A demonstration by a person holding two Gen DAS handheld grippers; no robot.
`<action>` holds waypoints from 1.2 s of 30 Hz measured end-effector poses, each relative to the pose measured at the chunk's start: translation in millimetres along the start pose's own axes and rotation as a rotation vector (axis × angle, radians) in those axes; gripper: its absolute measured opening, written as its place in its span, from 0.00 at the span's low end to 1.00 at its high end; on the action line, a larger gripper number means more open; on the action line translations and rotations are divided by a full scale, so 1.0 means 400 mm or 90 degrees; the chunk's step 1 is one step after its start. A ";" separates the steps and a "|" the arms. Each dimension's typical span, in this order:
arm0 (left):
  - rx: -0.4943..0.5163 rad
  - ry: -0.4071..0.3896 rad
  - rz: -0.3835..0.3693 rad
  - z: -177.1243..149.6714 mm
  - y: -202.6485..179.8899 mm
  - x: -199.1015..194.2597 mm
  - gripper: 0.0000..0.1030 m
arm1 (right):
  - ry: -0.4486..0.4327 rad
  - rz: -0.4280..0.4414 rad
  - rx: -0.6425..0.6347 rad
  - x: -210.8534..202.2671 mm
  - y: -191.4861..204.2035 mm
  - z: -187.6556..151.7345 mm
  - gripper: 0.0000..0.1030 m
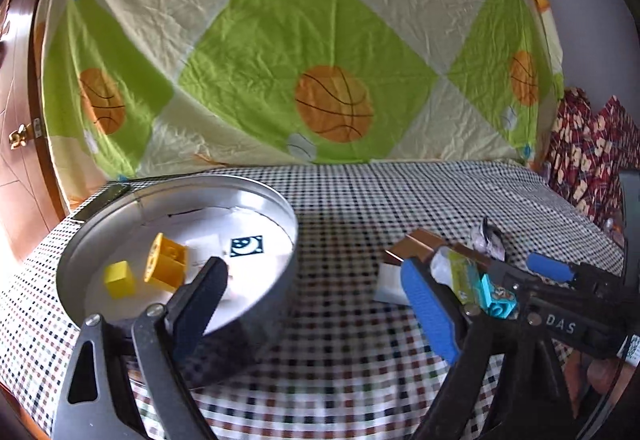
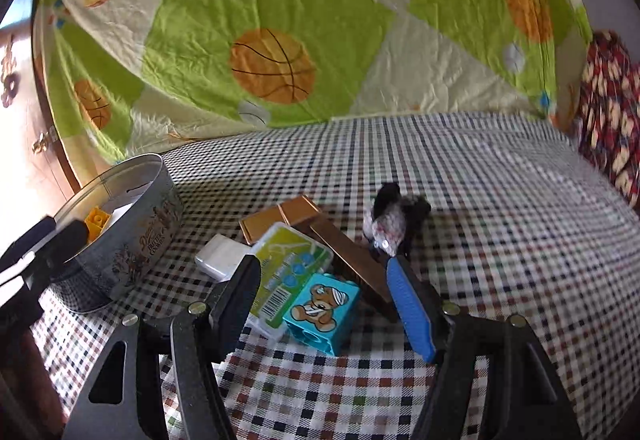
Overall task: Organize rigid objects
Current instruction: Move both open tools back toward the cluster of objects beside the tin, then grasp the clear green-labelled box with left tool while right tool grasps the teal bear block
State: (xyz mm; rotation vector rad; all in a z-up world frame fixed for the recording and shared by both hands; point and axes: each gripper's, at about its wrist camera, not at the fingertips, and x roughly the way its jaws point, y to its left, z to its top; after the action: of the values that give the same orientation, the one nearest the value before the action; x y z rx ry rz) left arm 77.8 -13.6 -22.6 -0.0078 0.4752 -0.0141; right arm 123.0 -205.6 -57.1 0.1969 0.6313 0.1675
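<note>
A teal toy brick with a bear picture (image 2: 324, 308) lies on the checked tablecloth between the jaws of my right gripper (image 2: 324, 302). Both pads stand clear of it, so this gripper is open. A green and white plastic box (image 2: 288, 264) leans against the brick's left side. My left gripper (image 1: 316, 296) is open and holds nothing. Its black finger (image 1: 204, 288) hangs over the near rim of a round metal tin (image 1: 180, 184). Two yellow bricks (image 1: 166, 260) (image 1: 119, 279) lie inside the tin on white paper.
Behind the teal brick lie a white block (image 2: 220, 254), copper-brown boxes (image 2: 280, 218) and a black and white crumpled bundle (image 2: 390, 220). A sports-print sheet (image 1: 320, 40) hangs as a backdrop. Patterned red fabric (image 2: 608, 108) lies at the table's right end.
</note>
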 end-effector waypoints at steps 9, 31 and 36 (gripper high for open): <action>0.015 0.033 -0.003 -0.015 -0.031 0.033 0.89 | 0.065 -0.007 0.001 0.041 -0.033 -0.016 0.64; 0.147 0.093 -0.069 -0.036 -0.208 0.094 0.89 | 0.085 -0.053 0.013 0.036 -0.106 -0.040 0.33; 0.178 0.115 -0.102 -0.034 -0.255 0.116 0.81 | 0.094 -0.047 0.022 0.041 -0.126 -0.040 0.33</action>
State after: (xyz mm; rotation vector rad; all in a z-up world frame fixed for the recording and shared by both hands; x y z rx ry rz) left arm 111.6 -116.5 -54.6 0.2316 0.6489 -0.2407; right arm 131.1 -248.8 -90.9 0.1950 0.7881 0.1001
